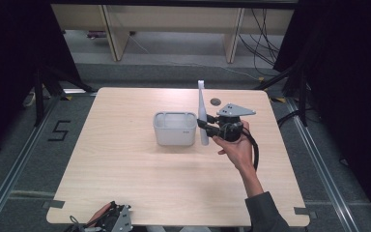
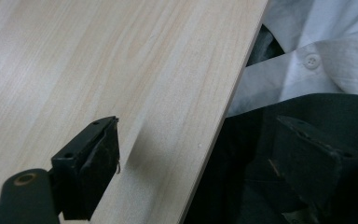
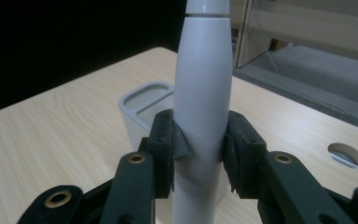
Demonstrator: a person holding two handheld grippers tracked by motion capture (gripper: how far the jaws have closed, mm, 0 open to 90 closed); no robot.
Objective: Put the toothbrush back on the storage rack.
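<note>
My right gripper [image 1: 204, 123] is shut on a long white handle [image 1: 202, 112], held upright just right of a grey open bin [image 1: 175, 128] at the table's middle. In the right gripper view the pads [image 3: 171, 142] clamp the thick white handle [image 3: 203, 107], and the bin [image 3: 142, 105] stands behind and to the left; the handle's top end is cut off. My left gripper [image 1: 116, 218] rests at the table's near edge, bottom left. Its jaws stand wide apart in the left gripper view [image 2: 205, 163], one over the wood and one off the edge, with nothing between them.
The light wooden table [image 1: 125, 169] has a round cable hole [image 1: 215, 101] behind the right gripper. Its near edge [image 2: 223, 107] runs by the person's white shirt [image 2: 317, 51] and dark sleeve. Wooden furniture legs and cables lie on the floor beyond the table.
</note>
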